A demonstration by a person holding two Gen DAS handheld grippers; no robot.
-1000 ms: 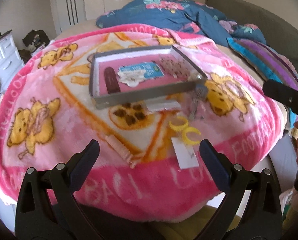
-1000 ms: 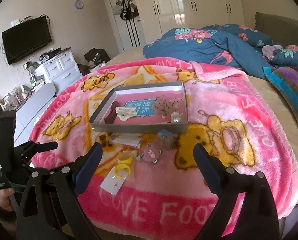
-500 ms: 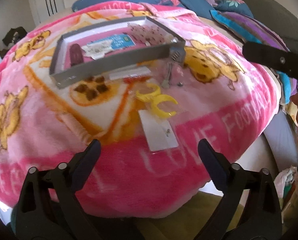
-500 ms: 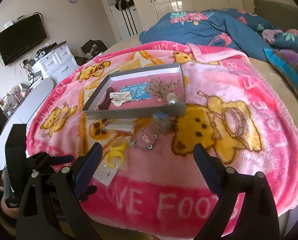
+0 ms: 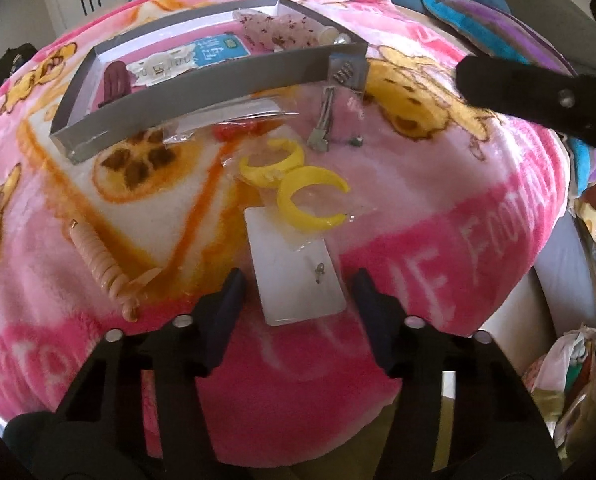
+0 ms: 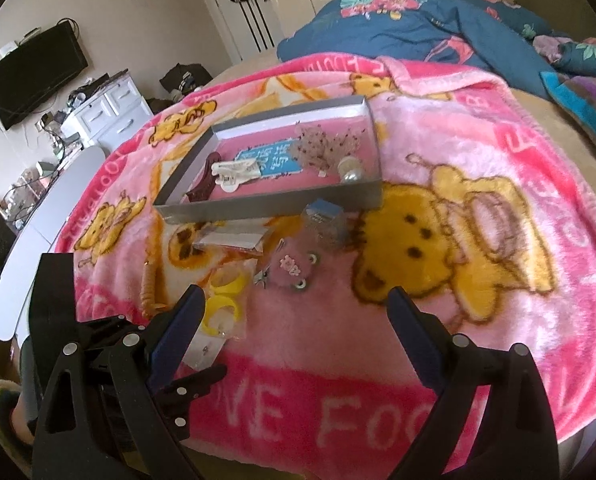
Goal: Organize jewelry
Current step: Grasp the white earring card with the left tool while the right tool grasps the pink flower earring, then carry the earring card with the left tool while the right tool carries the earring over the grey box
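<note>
A grey jewelry tray (image 5: 202, 84) (image 6: 266, 204) lies on the pink blanket and holds several items. Loose in front of it lie two yellow rings in clear wrap (image 5: 298, 184) (image 6: 222, 300), a white card with an earring (image 5: 298, 276), a beige hair comb (image 5: 102, 264), a metal clip (image 5: 323, 120) and a clear bag of studs (image 6: 294, 268). My left gripper (image 5: 298, 284) is partly open, its fingers on either side of the white card's near end. My right gripper (image 6: 294, 304) is open and empty above the blanket's front.
The pink blanket (image 6: 477, 184) covers a bed; a blue duvet (image 6: 417, 28) lies behind. A white dresser (image 6: 110, 116) and a TV (image 6: 30, 76) stand at the left. The right gripper's finger (image 5: 537, 96) crosses the left wrist view's right side.
My left gripper moved forward and down to the white card, and its fingers narrowed around it. My right gripper moved a little closer to the blanket.
</note>
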